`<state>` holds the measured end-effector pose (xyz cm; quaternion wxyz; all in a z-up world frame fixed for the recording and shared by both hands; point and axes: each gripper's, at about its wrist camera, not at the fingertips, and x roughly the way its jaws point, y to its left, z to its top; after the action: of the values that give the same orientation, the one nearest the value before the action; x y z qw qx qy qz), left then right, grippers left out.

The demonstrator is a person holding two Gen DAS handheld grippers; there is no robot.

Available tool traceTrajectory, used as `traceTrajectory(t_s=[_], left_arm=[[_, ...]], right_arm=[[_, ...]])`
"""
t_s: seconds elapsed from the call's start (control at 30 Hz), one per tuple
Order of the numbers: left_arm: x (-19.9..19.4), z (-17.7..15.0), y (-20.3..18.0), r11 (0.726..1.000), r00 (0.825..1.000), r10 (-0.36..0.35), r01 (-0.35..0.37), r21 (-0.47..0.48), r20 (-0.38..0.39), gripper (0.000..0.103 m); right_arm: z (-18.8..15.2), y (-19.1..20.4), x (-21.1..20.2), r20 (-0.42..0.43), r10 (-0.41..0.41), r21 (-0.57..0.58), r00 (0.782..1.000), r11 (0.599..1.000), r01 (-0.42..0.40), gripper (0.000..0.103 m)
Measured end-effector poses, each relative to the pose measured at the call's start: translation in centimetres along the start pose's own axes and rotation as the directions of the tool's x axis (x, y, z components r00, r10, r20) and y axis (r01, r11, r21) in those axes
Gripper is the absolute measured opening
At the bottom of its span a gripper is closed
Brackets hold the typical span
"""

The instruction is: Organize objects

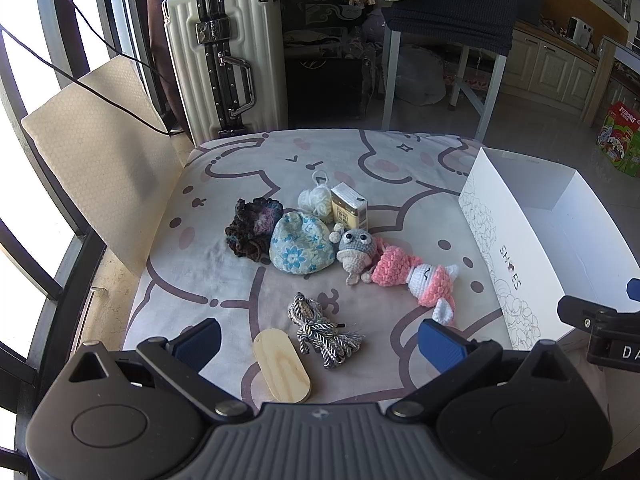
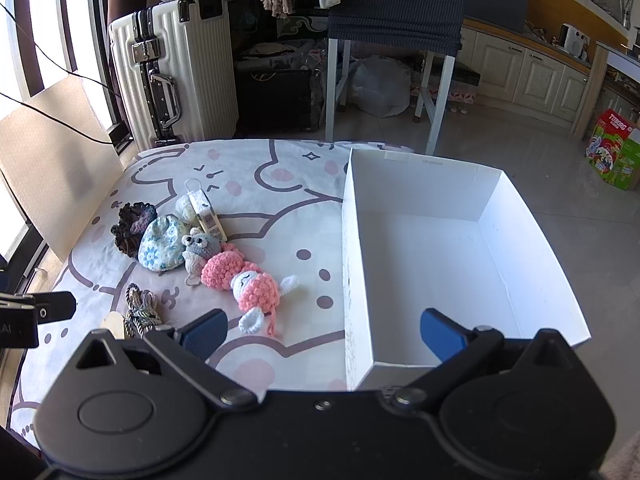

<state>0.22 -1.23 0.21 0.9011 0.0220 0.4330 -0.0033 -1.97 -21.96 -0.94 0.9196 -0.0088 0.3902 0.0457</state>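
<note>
Small items lie on a cartoon-print cloth [image 1: 224, 280]: a dark crochet piece [image 1: 252, 226], a blue floral pouch [image 1: 300, 246], a white yarn ball [image 1: 314, 198], a small yellow box [image 1: 349, 205], a grey crochet toy [image 1: 354, 246], a pink crochet doll [image 1: 416, 276], a grey cord bundle [image 1: 322, 330] and a wooden oval [image 1: 281, 364]. An empty white shoe box [image 2: 532, 236] stands to their right. My left gripper [image 1: 318, 344] is open above the cord and oval. My right gripper [image 2: 324, 334] is open over the box's near left wall.
A white suitcase [image 1: 224, 60] stands beyond the cloth's far edge, with a beige board [image 1: 96, 176] leaning at the left by the window. A chair with a dark cover [image 2: 400, 0] stands behind the box. A colourful carton [image 2: 614, 148] sits on the floor at right.
</note>
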Motion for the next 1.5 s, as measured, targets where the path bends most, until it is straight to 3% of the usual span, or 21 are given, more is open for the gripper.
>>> traceTrajectory(t_s=[0.83,1.2,1.5], left_arm=[[-1.0,0.3,0.4,1.000,1.000,-0.010,0.010,0.008,0.023,0.103],[-3.0,3.7,0.8,1.000,0.994,0.022,-0.024,0.017,0.107,0.103],[-1.5,6.1,1.4,0.996,0.987,0.082,-0.084,0.008,0.141,0.103]], right_arm=[[0.7,0.5,-1.2,0.032,-0.003,-0.013,0.999,1.000,0.004,0.103],[5.4,0.8,-3.6,0.151,0.027,-0.036,0.988,0.999,-0.022,0.103],[9.2,1.7,-1.8,0.189,0.141,-0.107,0.972,0.987,-0.122,0.103]])
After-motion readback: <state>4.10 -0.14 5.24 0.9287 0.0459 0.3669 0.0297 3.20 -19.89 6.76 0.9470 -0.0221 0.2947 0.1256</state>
